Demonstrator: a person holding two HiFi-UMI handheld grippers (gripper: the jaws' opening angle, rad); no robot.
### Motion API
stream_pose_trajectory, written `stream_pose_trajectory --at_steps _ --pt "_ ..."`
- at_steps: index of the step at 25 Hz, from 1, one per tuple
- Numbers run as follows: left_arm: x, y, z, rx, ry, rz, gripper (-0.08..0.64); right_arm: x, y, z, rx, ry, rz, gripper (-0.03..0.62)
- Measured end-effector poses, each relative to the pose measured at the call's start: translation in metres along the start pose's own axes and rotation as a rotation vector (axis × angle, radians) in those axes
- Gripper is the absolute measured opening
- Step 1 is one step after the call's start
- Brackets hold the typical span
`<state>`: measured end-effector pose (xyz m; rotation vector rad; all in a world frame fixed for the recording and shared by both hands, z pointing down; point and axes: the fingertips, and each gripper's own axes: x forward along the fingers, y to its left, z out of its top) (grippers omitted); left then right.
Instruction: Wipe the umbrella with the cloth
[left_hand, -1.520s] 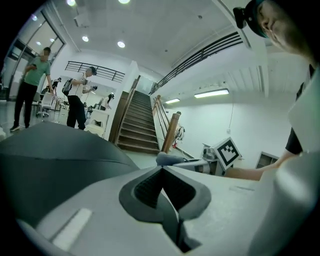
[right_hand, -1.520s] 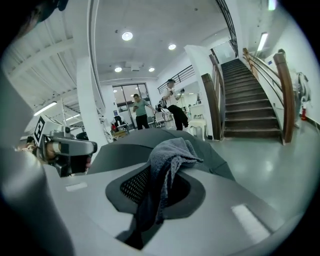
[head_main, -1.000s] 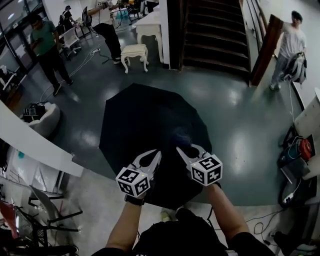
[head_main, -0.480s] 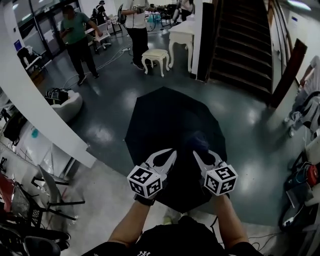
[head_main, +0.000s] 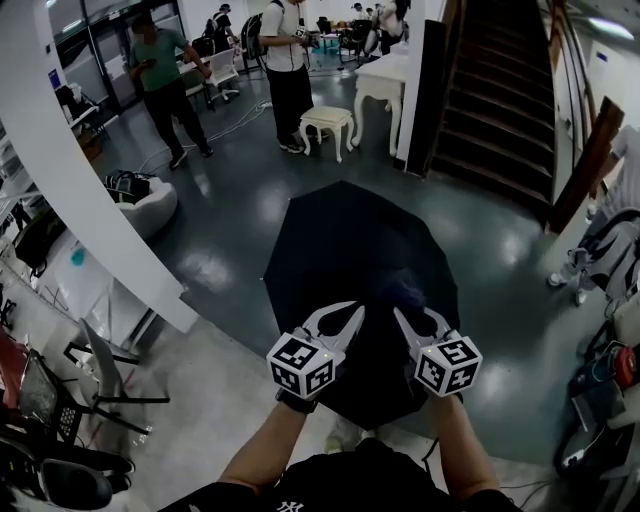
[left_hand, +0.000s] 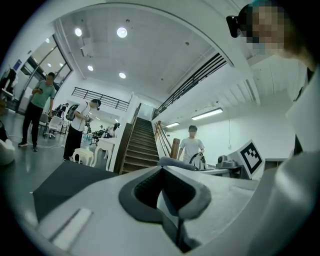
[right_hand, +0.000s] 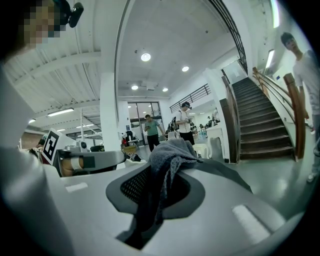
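At the far left we see a big white curved wall (head_main: 70, 210), with dark chairs (head_main: 60, 400) low down beside it. A white soft seat (head_main: 150, 205) with a black bag on it sits by that wall. Behind it stands a person in a green shirt (head_main: 160, 75), and further right a person in a white shirt (head_main: 288, 55) next to a small white stool (head_main: 328, 122) and a white table (head_main: 385, 78).

The black umbrella (head_main: 350, 245) is open and lies in the middle on the dark shiny floor (head_main: 215, 265), right in front of us. Its near edge is under our two tongs. Its far edge is well apart from the stool.

Our left gripper (head_main: 345, 318) is over the umbrella's near part. Its jaws are closed tip to tip, and we see nothing held between them. Just to its right, our right gripper (head_main: 415, 318) is squeezed onto the grey cloth (right_hand: 166, 152), which bunches up out of the jaws. The cloth hangs over the umbrella; we cannot tell if it touches.

Further right are the dark stairs (head_main: 500, 90) and another person (head_main: 605, 225) by the edge. Low at the right lie cables and a red thing (head_main: 612, 366).

There is bare floor all round the umbrella, left, right and behind it.
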<state>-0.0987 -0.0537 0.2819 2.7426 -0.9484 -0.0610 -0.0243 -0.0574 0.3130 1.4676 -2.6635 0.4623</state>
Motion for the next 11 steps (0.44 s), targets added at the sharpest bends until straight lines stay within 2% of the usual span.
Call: stream_pose_trajectory --at_steps 11 --pt "-0.0026 0.0087 0.0033 0.007 -0.015 0.022 0.009 0.0066 0.0030 0.0051 -0.011 -0.016 0.012 0.080"
